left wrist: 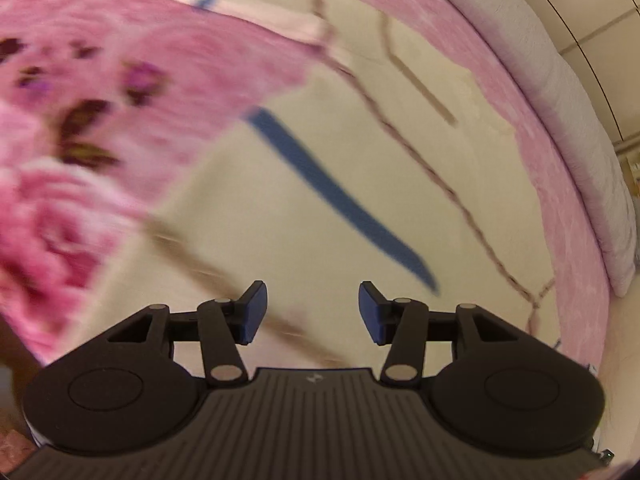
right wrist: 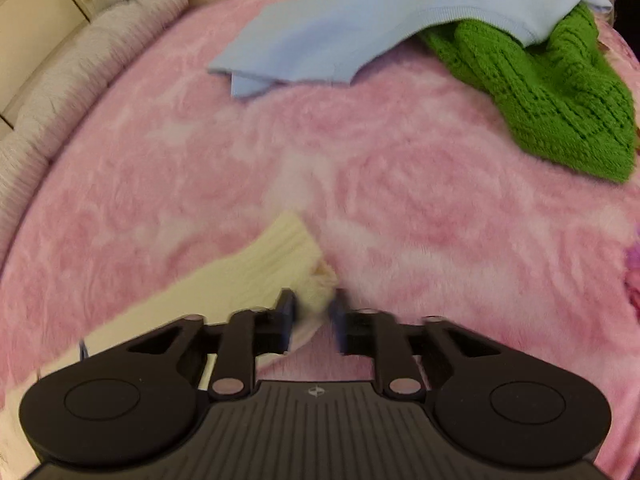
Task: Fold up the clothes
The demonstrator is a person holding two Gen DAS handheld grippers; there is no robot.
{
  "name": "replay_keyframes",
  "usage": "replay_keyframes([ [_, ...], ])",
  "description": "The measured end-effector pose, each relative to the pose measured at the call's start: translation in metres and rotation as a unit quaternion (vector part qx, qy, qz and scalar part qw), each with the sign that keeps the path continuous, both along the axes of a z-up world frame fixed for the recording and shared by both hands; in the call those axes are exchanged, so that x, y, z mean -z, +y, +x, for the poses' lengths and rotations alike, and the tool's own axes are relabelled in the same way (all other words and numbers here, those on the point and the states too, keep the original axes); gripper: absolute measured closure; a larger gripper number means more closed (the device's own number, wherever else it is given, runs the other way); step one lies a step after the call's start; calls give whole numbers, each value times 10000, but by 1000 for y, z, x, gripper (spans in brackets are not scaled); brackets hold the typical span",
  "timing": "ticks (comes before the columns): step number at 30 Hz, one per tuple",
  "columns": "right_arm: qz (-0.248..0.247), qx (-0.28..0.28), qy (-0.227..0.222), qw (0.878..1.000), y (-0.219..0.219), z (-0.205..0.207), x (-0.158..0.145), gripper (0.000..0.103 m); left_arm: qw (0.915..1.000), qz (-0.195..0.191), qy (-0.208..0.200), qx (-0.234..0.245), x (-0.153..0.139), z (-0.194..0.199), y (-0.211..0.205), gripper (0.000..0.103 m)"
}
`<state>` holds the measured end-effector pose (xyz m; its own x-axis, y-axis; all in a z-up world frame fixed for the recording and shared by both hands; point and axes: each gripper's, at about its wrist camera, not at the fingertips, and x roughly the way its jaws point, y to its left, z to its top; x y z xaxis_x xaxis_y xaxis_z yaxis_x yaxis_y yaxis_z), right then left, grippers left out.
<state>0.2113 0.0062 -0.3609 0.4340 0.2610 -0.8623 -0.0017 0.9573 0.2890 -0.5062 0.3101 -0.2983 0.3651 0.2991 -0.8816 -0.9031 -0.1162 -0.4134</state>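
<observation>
The cream garment point(left wrist: 320, 184) with a blue stripe lies flat on the pink blanket point(right wrist: 400, 184). The left hand-held gripper point(left wrist: 313, 312) hovers above it, jaws apart and holding nothing. The right hand-held gripper point(right wrist: 313, 316) has the garment's ribbed end between its narrow jaws; whether they press it I cannot tell. Farther away lie a light blue cloth point(right wrist: 352, 28) and a green knit point(right wrist: 560, 96).

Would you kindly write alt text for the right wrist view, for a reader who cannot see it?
The right claw has the ribbed cuff of a cream knitted garment between its fingertips, over a fluffy pink blanket. Farther off lie a pale blue cotton garment and, partly beneath it, a chunky green knitted sweater.
</observation>
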Motion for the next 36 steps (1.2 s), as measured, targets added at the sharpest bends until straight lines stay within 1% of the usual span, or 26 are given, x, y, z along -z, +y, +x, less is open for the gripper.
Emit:
replay_keyframes([
  [1, -101, -32, 29, 9999, -2, -14, -7, 56, 10000, 1, 21, -30, -1, -14, 0, 56],
  [2, -177, -88, 62, 9998, -3, -28, -14, 53, 10000, -1, 31, -48, -2, -27, 0, 53],
  [4, 123, -624, 258, 9976, -6, -74, -32, 53, 10000, -43, 25, -27, -2, -54, -2, 51],
  [5, 328, -971, 433, 9938, -4, -97, -35, 51, 9999, -105, 21, 20, 0, -67, -3, 51],
  [7, 601, -1734, 875, 9791, 2, -151, -37, 46, 9995, -255, -38, 158, 7, -87, -5, 50],
  [10, 581, -2806, 1412, 9476, 15, -237, -29, 45, 9979, -492, -163, 397, 23, -103, -10, 52],
  [12, 530, -3171, 1593, 9334, 21, -281, -22, 43, 9959, -640, -255, 580, 35, -109, -14, 53],
  [14, 386, -3300, 1814, 9256, 27, -309, -10, 42, 9939, -663, -330, 817, 46, -107, -18, 55],
  [15, 206, -3339, 1793, 9252, 31, -319, -6, 43, 9936, -608, -348, 887, 49, -106, -20, 56],
  [16, 32, -3364, 1761, 9251, 35, -328, -3, 47, 9931, -577, -391, 940, 51, -105, -21, 70],
  [17, -101, -3300, 1659, 9292, 36, -331, -4, 60, 9925, -579, -468, 971, 52, -106, -21, 98],
  [18, -208, -3238, 1573, 9327, 37, -334, -6, 83, 9918, -537, -532, 1029, 51, -107, -21, 97],
  [19, -142, -3198, 1584, 9341, 36, -333, -10, 94, 9910, -435, -577, 1123, 45, -108, -22, 97],
  [21, 41, -3231, 1450, 9352, 30, -335, -24, 96, 9891, -237, -599, 1321, 35, -111, -26, 97],
  [23, -49, -3261, 1318, 9361, 23, -336, -28, 98, 9878, -146, -372, 1506, 36, -115, -31, 96],
  [25, -167, -3097, 1530, 9383, 18, -338, -14, 97, 9881, -347, -154, 1489, 50, -118, -32, 93],
  [26, -297, -3121, 1515, 9374, 21, -339, -13, 96, 9875, -325, -55, 1541, 48, -114, -31, 92],
  [27, -428, -3145, 1499, 9364, 23, -340, -13, 91, 9867, -304, 45, 1593, 45, -110, -30, 91],
  [28, -572, -3169, 1453, 9355, 26, -342, -13, 82, 9856, -208, 211, 1667, 39, -105, -31, 88],
  [29, -802, -3198, 1206, 9364, 30, -345, -23, 61, 9831, -11, 468, 1769, 26, -99, -33, 88],
  [30, -1007, -3240, 948, 9359, 35, -348, -33, 58, 9804, 184, 705, 1829, 15, -93, -35, 88],
  [32, -1101, -3531, 312, 9286, 41, -358, -51, 58, 9758, 662, 1011, 1824, -7, -85, -39, 87],
  [33, -1133, -3675, 19, 9231, 45, -362, -59, 58, 9740, 831, 1033, 1839, -12, -80, -40, 86],
  [34, -1080, -3850, -94, 9165, 51, -364, -58, 58, 9726, 926, 982, 1892, -13, -72, -40, 79],
  [35, -1037, -4019, -189, 9096, 57, -367, -57, 59, 9711, 922, 946, 1988, -9, -63, -42, 69],
  [36, -1059, -4159, -158, 9031, 61, -371, -49, 59, 9692, 786, 929, 2141, -1, -53, -45, 65],
])
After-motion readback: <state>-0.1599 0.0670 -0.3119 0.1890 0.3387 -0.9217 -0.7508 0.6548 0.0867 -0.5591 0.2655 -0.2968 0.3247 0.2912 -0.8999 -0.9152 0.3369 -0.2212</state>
